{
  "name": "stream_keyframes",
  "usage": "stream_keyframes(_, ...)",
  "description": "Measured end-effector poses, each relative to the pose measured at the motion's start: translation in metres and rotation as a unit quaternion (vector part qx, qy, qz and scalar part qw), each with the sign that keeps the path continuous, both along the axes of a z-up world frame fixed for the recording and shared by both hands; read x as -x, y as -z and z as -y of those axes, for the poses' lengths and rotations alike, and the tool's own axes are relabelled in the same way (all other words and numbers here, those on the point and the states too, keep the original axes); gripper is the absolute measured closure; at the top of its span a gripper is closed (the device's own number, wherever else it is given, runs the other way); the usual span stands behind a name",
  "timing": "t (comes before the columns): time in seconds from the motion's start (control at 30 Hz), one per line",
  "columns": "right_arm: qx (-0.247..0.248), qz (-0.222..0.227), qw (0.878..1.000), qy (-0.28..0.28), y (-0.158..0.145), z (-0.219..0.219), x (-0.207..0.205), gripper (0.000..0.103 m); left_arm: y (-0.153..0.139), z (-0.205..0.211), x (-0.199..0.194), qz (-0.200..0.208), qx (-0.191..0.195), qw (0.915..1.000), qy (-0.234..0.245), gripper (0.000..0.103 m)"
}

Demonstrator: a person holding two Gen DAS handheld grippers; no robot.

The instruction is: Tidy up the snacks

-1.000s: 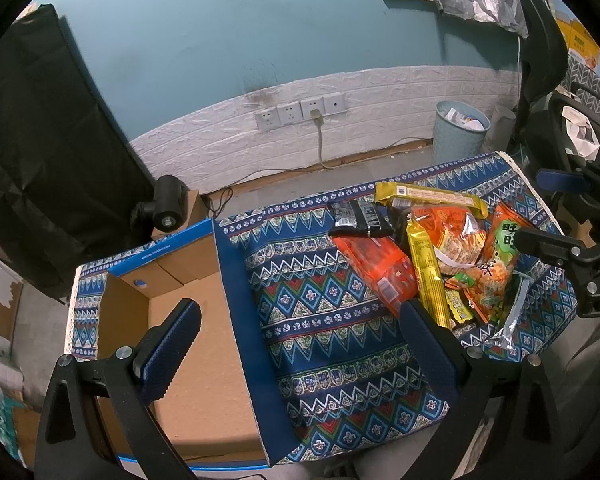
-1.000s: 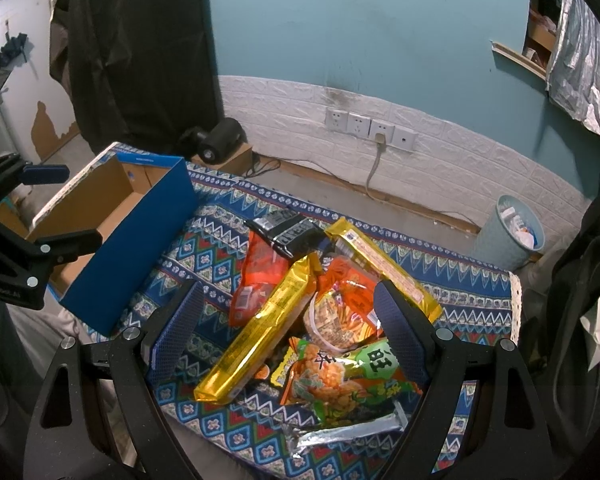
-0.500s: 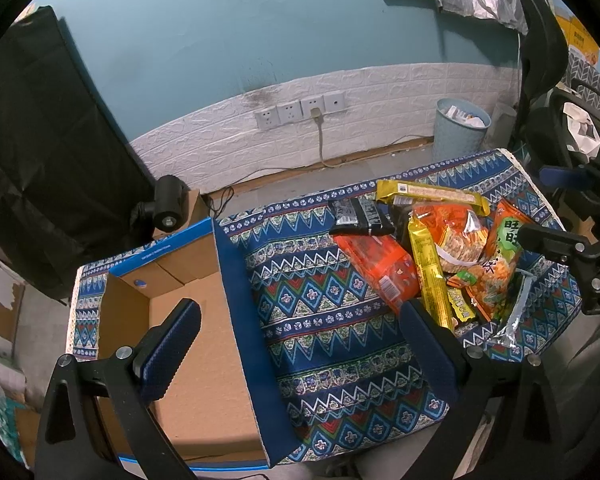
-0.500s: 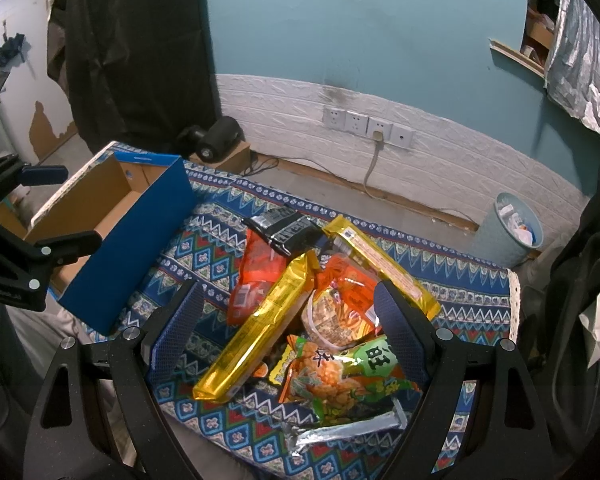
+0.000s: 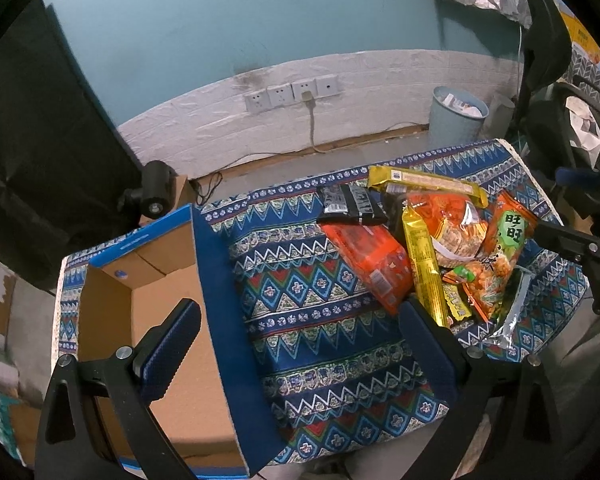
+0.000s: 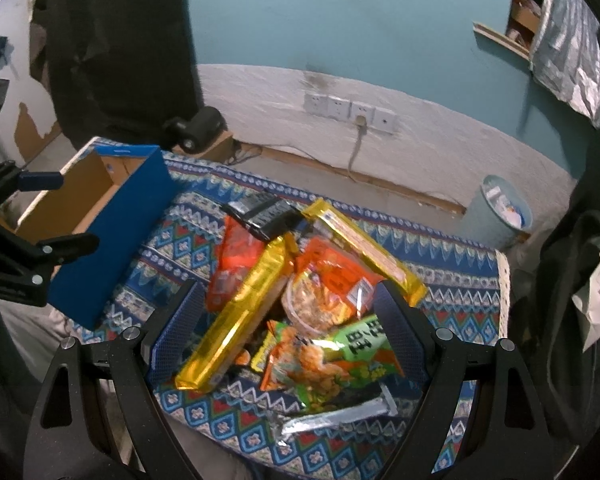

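A pile of snack packs lies on the patterned cloth [image 5: 320, 320]: a black pack [image 5: 348, 210], an orange-red pack [image 5: 368, 260], a long gold pack [image 6: 240, 320], a second gold pack [image 6: 364, 248], a clear orange bag [image 6: 328, 292], a green-and-orange bag [image 6: 332, 360] and a silver pack [image 6: 336, 416]. An open cardboard box with blue outer walls [image 5: 228, 320] stands at the cloth's left end, nothing showing inside. My right gripper [image 6: 288, 328] hangs open just above the pile, fingers either side of the gold pack and the bags. My left gripper [image 5: 300, 344] is open and empty over the box's right wall.
A light blue waste bin [image 6: 500, 216] stands on the floor behind the cloth's right end. Wall sockets with a cable [image 5: 296, 94] are on the white brick wall. A black device [image 5: 154, 190] sits behind the box. A dark chair [image 6: 580, 300] is at the right.
My right gripper has come down closer to the snack pile, which now looks larger between its fingers. The left gripper has barely shifted. Both stay open.
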State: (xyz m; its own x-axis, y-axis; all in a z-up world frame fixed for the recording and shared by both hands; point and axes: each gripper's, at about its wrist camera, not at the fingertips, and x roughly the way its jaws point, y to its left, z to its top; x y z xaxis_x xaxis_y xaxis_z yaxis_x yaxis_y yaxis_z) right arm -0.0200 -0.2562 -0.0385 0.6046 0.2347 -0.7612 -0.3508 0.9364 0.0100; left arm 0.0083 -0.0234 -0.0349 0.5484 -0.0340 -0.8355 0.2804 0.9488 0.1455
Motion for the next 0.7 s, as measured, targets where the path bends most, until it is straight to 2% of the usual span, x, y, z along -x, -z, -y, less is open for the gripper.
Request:
stream_keyframes(0.33, 0.008, -0.056, 0.997, 0.046, 0.036, 0.028, -0.001, 0.018, 0.031, 0.025, -0.014, -0.048, 0.009, 0.9987, 0.018, 0.002)
stream_keyframes(0.7, 0.012, -0.126, 0.988, 0.092, 0.082, 0.048, -0.009, 0.018, 0.066, 0.051, -0.024, -0.078, -0.012, 0.9961, 0.038, 0.002)
